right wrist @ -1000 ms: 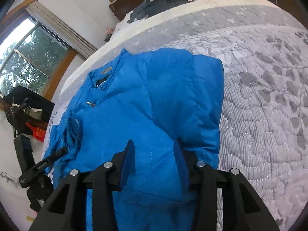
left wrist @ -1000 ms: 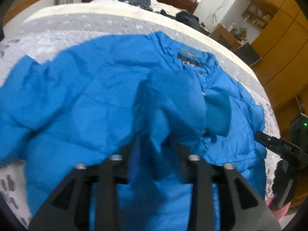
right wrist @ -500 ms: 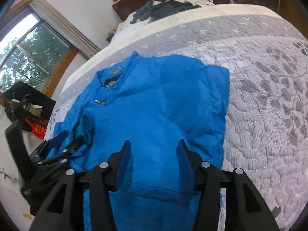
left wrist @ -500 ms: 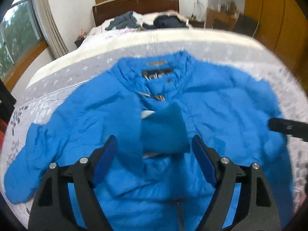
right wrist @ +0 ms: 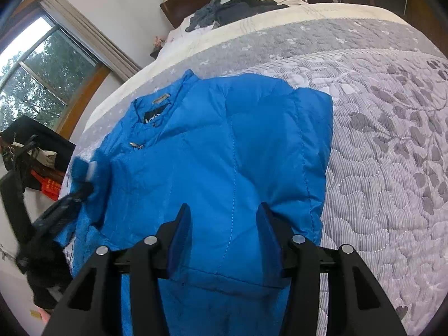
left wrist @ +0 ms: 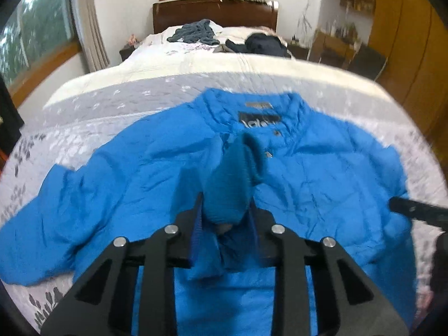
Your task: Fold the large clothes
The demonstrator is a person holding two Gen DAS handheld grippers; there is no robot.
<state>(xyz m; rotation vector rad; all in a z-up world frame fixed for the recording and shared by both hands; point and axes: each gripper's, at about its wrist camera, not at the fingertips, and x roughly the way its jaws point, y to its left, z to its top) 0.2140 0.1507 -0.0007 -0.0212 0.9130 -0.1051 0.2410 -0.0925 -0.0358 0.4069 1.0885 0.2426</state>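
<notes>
A bright blue puffer jacket (left wrist: 322, 168) lies front-up on the grey quilted bed (left wrist: 70, 140), collar toward the headboard. My left gripper (left wrist: 225, 218) is shut on the ribbed cuff (left wrist: 226, 193) of one sleeve, held over the jacket's middle below the collar. The right gripper's black finger (left wrist: 414, 210) shows at the jacket's right edge. In the right wrist view the jacket (right wrist: 224, 140) has its right side folded in with a straight edge. My right gripper (right wrist: 224, 229) is open low over the hem, with nothing between its fingers. The left gripper (right wrist: 70, 198) is blurred at the left.
Dark clothes (left wrist: 196, 30) and a black garment (left wrist: 263, 43) lie near the wooden headboard. Wooden wardrobes (left wrist: 406, 42) stand right of the bed, a window on the left. A black bag and red items (right wrist: 28, 154) sit beside the bed. Bare quilt (right wrist: 392, 140) extends right of the jacket.
Half a second ago my left gripper was wide open behind the cuff; now it is shut on the cuff and raised. The right gripper stayed open and shifted slightly over the hem.
</notes>
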